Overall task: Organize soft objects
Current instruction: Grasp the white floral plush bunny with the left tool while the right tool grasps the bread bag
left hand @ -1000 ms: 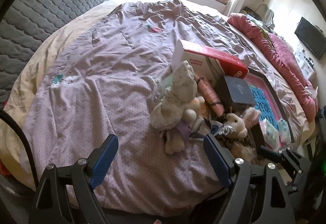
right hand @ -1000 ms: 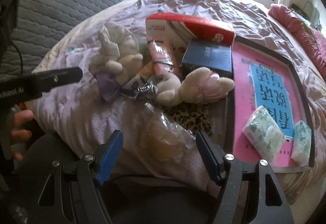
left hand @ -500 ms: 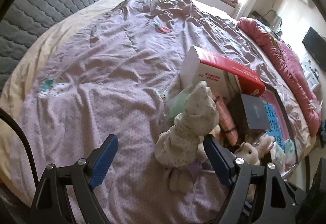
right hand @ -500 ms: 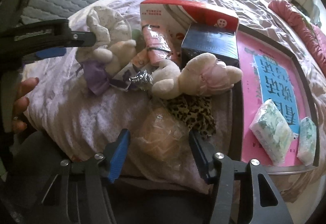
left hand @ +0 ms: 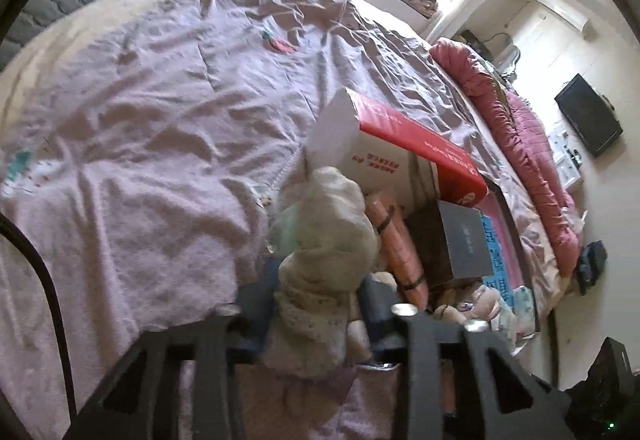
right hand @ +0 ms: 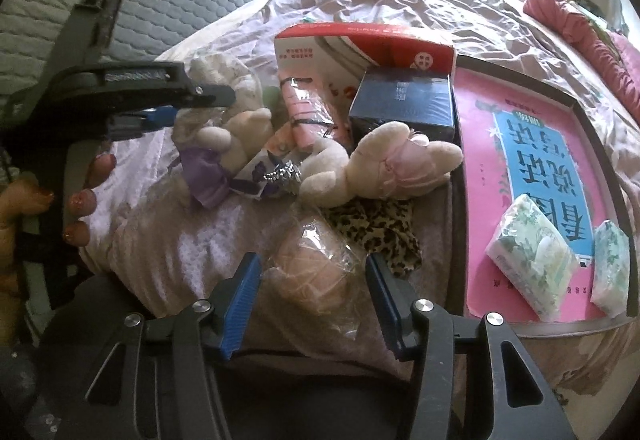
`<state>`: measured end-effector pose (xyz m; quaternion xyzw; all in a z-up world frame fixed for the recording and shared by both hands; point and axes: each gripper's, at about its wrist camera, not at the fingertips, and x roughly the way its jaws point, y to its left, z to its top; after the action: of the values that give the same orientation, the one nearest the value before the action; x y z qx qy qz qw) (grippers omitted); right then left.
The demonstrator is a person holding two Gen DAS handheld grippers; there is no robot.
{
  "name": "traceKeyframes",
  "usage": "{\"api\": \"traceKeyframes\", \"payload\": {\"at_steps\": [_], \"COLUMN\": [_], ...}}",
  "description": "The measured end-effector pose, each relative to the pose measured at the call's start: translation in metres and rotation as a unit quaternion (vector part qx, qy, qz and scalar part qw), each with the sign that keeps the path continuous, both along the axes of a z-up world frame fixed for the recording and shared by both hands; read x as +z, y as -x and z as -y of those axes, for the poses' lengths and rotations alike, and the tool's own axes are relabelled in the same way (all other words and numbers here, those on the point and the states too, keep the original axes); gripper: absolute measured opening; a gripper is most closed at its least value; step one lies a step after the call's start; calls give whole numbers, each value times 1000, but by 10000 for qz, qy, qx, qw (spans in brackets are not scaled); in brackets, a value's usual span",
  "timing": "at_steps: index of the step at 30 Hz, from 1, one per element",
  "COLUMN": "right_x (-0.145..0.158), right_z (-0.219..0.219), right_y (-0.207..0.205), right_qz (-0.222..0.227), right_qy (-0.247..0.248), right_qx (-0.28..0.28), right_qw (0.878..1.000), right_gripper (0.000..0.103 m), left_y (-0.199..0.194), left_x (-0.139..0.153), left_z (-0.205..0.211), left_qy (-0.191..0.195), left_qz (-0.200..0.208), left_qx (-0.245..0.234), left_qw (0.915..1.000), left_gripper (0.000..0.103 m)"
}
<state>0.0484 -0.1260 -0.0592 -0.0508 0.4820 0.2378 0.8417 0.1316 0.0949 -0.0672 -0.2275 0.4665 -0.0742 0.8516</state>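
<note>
The bed [left hand: 160,120], covered by a wrinkled lilac sheet [right hand: 400,4], filled both views. A dark-framed pink board [right hand: 532,128] with a blue printed panel lay on the sheet at the right of the right wrist view. Beside its upper left corner stood a red and white box [right hand: 360,40], with a dark blue box [right hand: 404,100] leaning against its front.

A cream plush rabbit with pink ears [right hand: 380,164] lay on its side below the dark blue box, its ears touching the board's frame. A pale speckled plush toy [left hand: 332,240] stood upright left of a pink wrapped tube [right hand: 308,112].

The left gripper [left hand: 316,300] was closing, and its blue pads bracketed the speckled toy's lower body. The pads appeared to press the fabric, though blur in the left wrist view left firm contact uncertain. A hand [right hand: 80,200] gripped its handle.

The right gripper [right hand: 312,280] was closing at about half width over a clear crinkled plastic packet [right hand: 316,260] at the near bed edge. The packet lay between the pads, which did not press it. A leopard-print cloth [right hand: 376,228] lay just beyond. Two green-patterned tissue packs [right hand: 532,260] rested on the board's lower right corner.
</note>
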Motion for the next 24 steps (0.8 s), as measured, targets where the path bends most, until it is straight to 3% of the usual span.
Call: {"api": "traceKeyframes", "payload": {"at_steps": [3,5,24], "right_x": [3,4,19], "right_z": [2,4,8], "right_y": [2,2,9], "right_qz": [41,66,288], "right_qy": [-97,-146,-513], "right_qx": [13,-7,25], "right_qw": [9999,9999,9983], "right_gripper": [55,55,55], "left_y": [2,5,58], "left_x": [-1,1,52], "left_z": [1,0,4], "left_qy": [87,151,-615], "left_qz": [108,208,748], "left_qx": [-34,-35,63], "left_qw": [9999,9997,9953], "left_gripper": [14,12,11]}}
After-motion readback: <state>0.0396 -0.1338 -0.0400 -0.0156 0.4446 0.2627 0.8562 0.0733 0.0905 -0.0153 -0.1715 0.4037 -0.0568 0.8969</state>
